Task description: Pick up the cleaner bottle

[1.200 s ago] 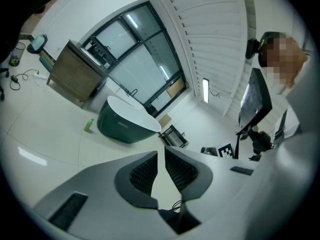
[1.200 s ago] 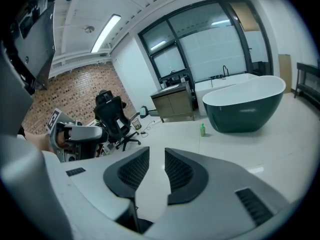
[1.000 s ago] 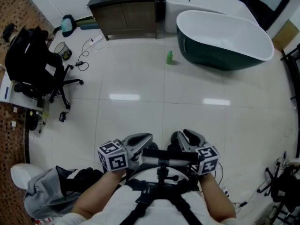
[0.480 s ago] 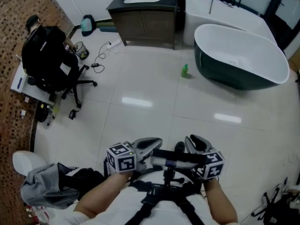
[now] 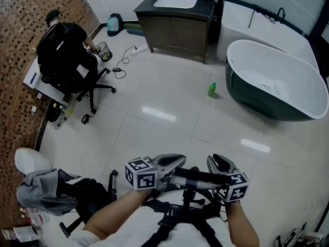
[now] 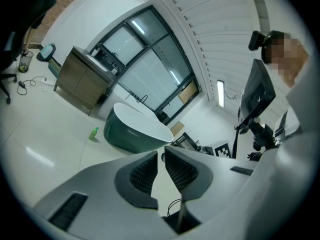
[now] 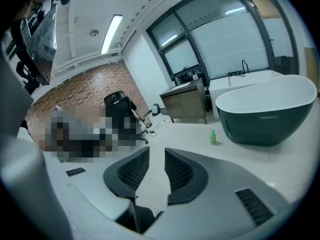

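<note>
I'm looking down on a bathroom with a glossy pale tiled floor (image 5: pixel 154 117) and a brick-patterned wall along the left edge. At the upper right stands a dark green bathtub (image 5: pixel 277 94); what I can see of its inside is plain white. Top centre is a dark wooden vanity (image 5: pixel 175 27) with a white basin (image 5: pixel 176 2) set in its top. Near the black office chair (image 5: pixel 69 60) at the upper left sits a small wire bin (image 5: pixel 104 51); I cannot tell what is in it.

The cleaner bottle (image 5: pixel 212 89) is green and stands upright on the floor just left of the tub, well apart from both tools. It shows small and distant in both gripper views (image 6: pixel 94 133) (image 7: pixel 213 137).

The left gripper (image 5: pixel 180 160) and right gripper (image 5: pixel 216 162) sit at the bottom centre, close to my operator's chest. In each gripper's own view, left (image 6: pixel 161 154) and right (image 7: pixel 156 151), the jaws stand a narrow slit apart with nothing between them.

Against a second ago, the bottle, tub and vanity have slid lower and to the right in the head view, and both grippers sit lower in it.
</note>
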